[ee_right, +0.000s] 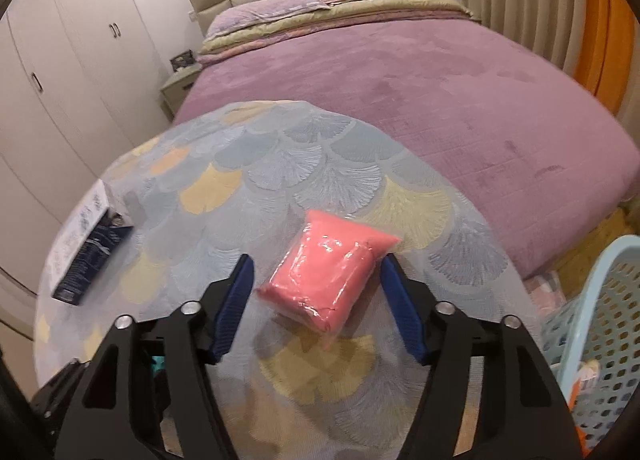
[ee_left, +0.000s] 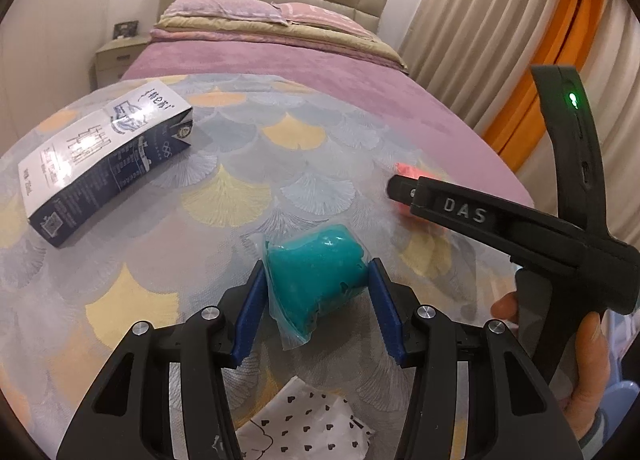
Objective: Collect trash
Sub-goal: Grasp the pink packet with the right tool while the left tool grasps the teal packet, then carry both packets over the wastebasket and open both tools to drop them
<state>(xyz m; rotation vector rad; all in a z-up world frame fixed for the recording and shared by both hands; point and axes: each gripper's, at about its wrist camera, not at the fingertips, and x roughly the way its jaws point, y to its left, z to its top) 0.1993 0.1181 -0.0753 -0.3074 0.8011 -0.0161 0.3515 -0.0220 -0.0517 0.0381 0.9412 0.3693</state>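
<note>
While both grippers point toward the bed, each has its own packet between its fingers. In the left wrist view, the left gripper sits at lower centre, its blue pads touching or nearly touching both sides of a teal packet in clear wrap; whether it squeezes, I cannot tell. In the right wrist view, the right gripper is spread wide around a pink packet, gaps on both sides. That packet's long axis runs from lower left to upper right. A blue mesh basket stands at the right edge, nearer the right gripper. A milk carton lies upper left.
</note>
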